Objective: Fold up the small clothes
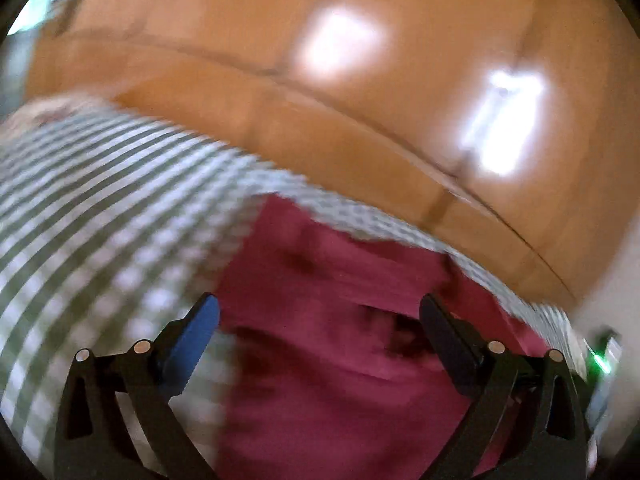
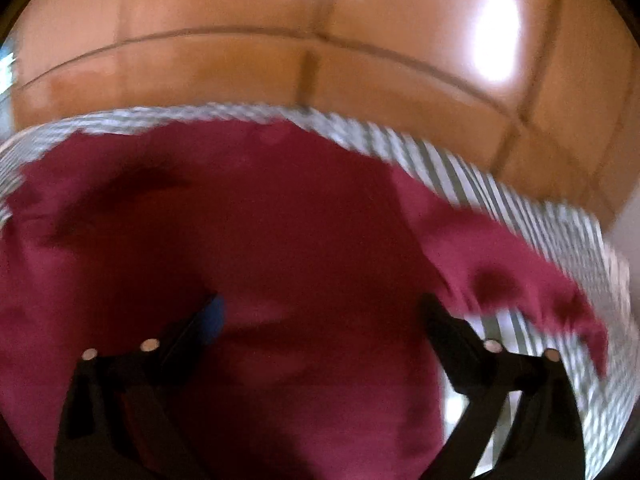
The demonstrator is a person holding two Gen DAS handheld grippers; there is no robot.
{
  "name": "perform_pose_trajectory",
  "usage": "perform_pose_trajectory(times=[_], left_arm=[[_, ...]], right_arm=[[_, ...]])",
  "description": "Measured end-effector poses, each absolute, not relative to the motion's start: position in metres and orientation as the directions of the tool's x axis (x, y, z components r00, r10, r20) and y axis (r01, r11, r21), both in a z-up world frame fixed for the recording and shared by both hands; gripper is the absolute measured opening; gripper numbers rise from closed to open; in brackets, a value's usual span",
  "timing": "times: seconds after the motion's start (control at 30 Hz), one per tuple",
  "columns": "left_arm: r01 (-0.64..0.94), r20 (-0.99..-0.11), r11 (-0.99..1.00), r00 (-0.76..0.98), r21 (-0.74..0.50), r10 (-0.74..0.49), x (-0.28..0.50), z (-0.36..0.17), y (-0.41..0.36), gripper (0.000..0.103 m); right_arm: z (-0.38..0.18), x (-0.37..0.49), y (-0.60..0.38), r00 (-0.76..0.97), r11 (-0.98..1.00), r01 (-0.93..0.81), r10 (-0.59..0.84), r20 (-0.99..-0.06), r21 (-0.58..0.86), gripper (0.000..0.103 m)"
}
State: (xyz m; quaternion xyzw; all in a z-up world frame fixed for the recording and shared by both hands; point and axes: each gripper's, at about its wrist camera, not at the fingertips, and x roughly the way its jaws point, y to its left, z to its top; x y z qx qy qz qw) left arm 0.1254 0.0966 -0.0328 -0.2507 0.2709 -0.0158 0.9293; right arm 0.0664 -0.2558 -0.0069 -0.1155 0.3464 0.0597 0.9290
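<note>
1. Left gripper (image 1: 320, 312): jaws wide, holding nothing, poised over the red garment (image 1: 340, 360).
2. Right gripper (image 2: 320, 312): jaws wide, empty, red garment (image 2: 240, 240) spread beneath.
3. Garment lies on the checked cloth (image 1: 100, 200); its edge runs 10 to 3 o'clock in the right view.
4. Advice: pinch one layer at an edge per side, lift evenly; blur hides the creases.
5. Tiled floor (image 2: 280, 20) at 12 o'clock.

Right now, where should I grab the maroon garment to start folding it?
Probably the loose flap of the maroon garment trailing onto the checkered cloth. Bring the open right gripper in from the side; that edge looks free, though blur hides the hem.
</note>
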Motion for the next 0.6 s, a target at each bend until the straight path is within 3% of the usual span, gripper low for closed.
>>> perform_pose_trajectory(times=[0.03, 0.1, 0.27, 0.4, 0.5, 0.6], left_arm=[[-0.158, -0.524, 0.856, 0.839, -0.492, -0.146, 0.130, -0.040, 0.105, 0.093], [-0.268, -0.612, 0.809, 0.779, -0.524, -0.138, 0.145, -0.059, 0.121, 0.072], [-0.288, -0.636, 0.822, 0.763, -0.491, -0.112, 0.152, -0.064, 0.115, 0.071], [-0.309, -0.662, 0.836, 0.745, -0.454, -0.084, 0.155, -0.064, 0.113, 0.070], [-0.324, -0.686, 0.852, 0.725, -0.412, -0.056, 0.161, -0.065, 0.111, 0.068], [-0.333, -0.703, 0.863, 0.710, -0.380, -0.036, 0.162, -0.067, 0.111, 0.067]], right_arm=[[0.002, 0.061, -0.237, 0.766, 0.952, -0.249, 0.081, -0.638, -0.179, 0.088], [0.016, 0.056, -0.202, 0.771, 0.923, -0.339, 0.162, -0.615, -0.182, 0.085], [0.026, 0.061, -0.130, 0.757, 0.862, -0.456, 0.245, -0.606, -0.222, 0.085], [0.018, 0.078, -0.091, 0.764, 0.843, -0.458, 0.210, -0.610, -0.283, 0.085], [0.021, 0.099, -0.098, 0.771, 0.891, -0.391, 0.181, -0.611, -0.230, 0.085], [0.031, 0.115, -0.144, 0.785, 0.967, -0.247, 0.159, -0.599, -0.067, 0.091]])
